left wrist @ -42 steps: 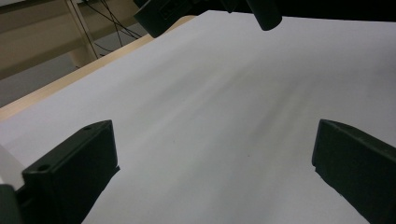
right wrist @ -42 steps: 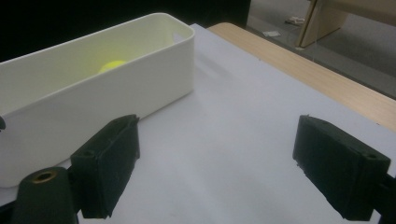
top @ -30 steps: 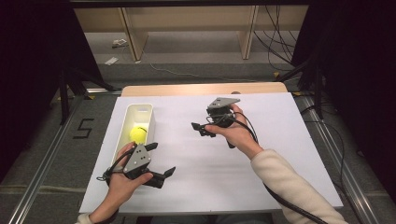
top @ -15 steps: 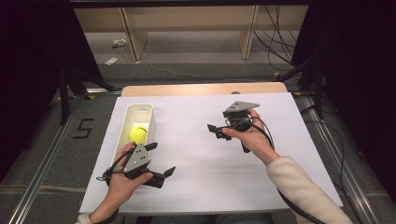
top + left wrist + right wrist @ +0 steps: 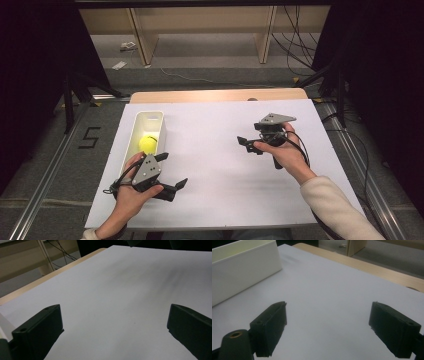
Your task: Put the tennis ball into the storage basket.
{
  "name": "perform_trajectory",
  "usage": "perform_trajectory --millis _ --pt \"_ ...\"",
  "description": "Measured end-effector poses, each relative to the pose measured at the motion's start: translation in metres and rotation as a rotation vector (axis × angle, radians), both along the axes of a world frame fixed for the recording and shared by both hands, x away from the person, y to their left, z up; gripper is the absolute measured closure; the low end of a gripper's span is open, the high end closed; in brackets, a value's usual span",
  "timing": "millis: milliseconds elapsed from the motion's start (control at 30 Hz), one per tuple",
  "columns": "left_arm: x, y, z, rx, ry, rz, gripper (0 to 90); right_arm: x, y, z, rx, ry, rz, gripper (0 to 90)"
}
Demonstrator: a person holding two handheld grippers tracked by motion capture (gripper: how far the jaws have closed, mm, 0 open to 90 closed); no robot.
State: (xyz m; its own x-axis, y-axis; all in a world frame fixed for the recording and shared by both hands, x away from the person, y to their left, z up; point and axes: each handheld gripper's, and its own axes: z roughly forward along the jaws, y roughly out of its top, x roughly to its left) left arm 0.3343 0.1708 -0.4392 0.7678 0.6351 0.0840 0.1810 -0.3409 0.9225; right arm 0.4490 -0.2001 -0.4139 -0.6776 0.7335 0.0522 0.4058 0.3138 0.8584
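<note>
Both pairs of jaws stand apart with nothing between them. The right gripper has slid from the frame's centre toward the right edge — away from the yellow ball, which lies in the white bin at the left, so the drop looks done. The left gripper hovers just below the bin. The one mark that reads is a "5" on the floor at the left.
</note>
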Motion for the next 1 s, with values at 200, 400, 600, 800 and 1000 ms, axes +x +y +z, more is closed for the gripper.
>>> perform_trajectory --millis 200,400,600,800,1000 --pt "0.0 0.0 0.0 -0.002 0.002 0.002 0.0 -0.009 -0.018 -0.002 -0.002 -0.002 -0.024 15.4" --pt "0.0 0.001 0.0 -0.006 0.004 0.004 0.0 -0.021 -0.039 -0.009 -0.008 0.012 -0.05 15.4" --pt "0.0 0.001 0.0 -0.006 0.004 0.007 0.0 -0.035 -0.056 -0.016 -0.02 0.016 -0.066 15.4" --pt "0.0 0.001 0.0 -0.008 0.004 0.01 0.0 -0.047 -0.071 -0.023 -0.014 0.025 -0.078 15.4" --pt "0.001 0.003 0.0 -0.007 0.003 0.013 0.0 -0.056 -0.082 -0.026 0.003 0.012 -0.09 15.4"
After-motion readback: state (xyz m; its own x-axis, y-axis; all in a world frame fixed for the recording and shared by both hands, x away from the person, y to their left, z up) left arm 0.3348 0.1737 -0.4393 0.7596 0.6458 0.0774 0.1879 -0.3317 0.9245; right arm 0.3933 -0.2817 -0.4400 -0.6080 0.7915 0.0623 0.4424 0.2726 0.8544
